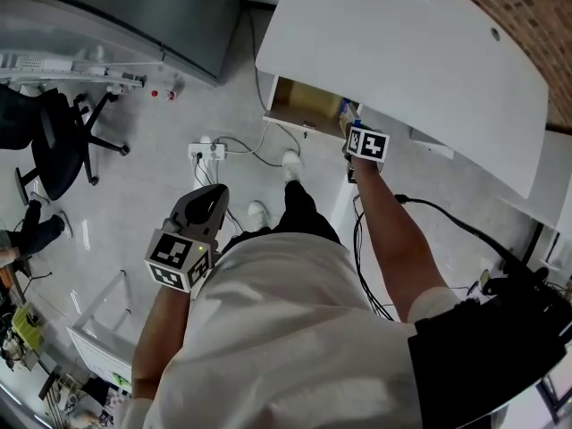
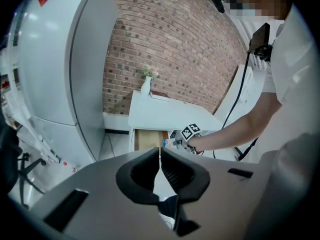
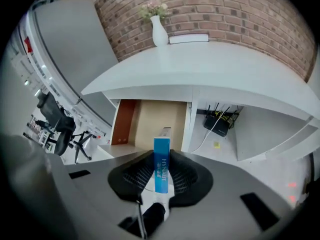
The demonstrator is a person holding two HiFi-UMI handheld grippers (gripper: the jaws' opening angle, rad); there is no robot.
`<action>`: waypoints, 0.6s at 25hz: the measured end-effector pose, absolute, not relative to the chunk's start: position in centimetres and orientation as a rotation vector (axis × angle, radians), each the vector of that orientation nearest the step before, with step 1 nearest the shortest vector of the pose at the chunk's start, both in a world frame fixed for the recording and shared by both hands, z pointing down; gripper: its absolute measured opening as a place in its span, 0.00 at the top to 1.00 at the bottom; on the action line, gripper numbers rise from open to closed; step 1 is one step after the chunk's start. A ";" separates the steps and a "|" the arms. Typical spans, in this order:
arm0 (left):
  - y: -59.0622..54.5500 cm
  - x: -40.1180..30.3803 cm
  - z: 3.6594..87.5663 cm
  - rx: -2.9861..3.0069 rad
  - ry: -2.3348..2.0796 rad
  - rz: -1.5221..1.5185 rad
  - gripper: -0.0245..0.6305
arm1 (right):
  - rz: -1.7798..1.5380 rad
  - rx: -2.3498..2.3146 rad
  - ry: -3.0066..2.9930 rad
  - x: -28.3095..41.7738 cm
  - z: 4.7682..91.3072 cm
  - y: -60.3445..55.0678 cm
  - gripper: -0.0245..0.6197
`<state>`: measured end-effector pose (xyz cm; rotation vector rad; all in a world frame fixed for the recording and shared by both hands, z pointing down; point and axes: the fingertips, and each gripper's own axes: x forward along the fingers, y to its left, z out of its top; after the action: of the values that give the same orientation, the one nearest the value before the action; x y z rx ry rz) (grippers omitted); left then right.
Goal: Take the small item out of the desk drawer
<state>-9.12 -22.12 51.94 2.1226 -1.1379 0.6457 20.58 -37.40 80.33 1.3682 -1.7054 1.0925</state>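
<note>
A small blue-and-white box [image 3: 161, 170] stands upright between the pads of my right gripper [image 3: 161, 154], which is shut on it. The box hangs above and in front of the open desk drawer [image 3: 154, 118], whose brown inside shows nothing else. In the head view the right gripper [image 1: 351, 125] holds the box [image 1: 347, 111] at the open drawer [image 1: 299, 104] under the white desk [image 1: 402, 52]. My left gripper [image 1: 217, 195] is low by the person's body, away from the desk. Its jaws [image 2: 160, 155] are shut with nothing in them.
A white vase with flowers [image 3: 158, 30] and a flat book stand on the desk against a brick wall. A black router [image 3: 219, 121] with cables lies under the desk. A power strip [image 1: 207, 150] and cords lie on the floor. An office chair [image 1: 58, 141] stands to the left.
</note>
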 end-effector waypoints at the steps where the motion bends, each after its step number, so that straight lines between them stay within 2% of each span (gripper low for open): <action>1: -21.8 -9.3 51.8 2.127 -1.137 0.639 0.92 | 1.083 1.368 -1.715 20.4 79.7 -37.0 0.79; 15: -17.3 -10.9 49.1 2.222 -1.075 0.534 0.92 | 1.027 1.353 -1.823 18.0 70.0 -29.0 0.79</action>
<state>-10.93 -17.29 49.07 2.2223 -1.0748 0.5338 17.99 -29.00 70.04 1.3529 -1.8235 1.0270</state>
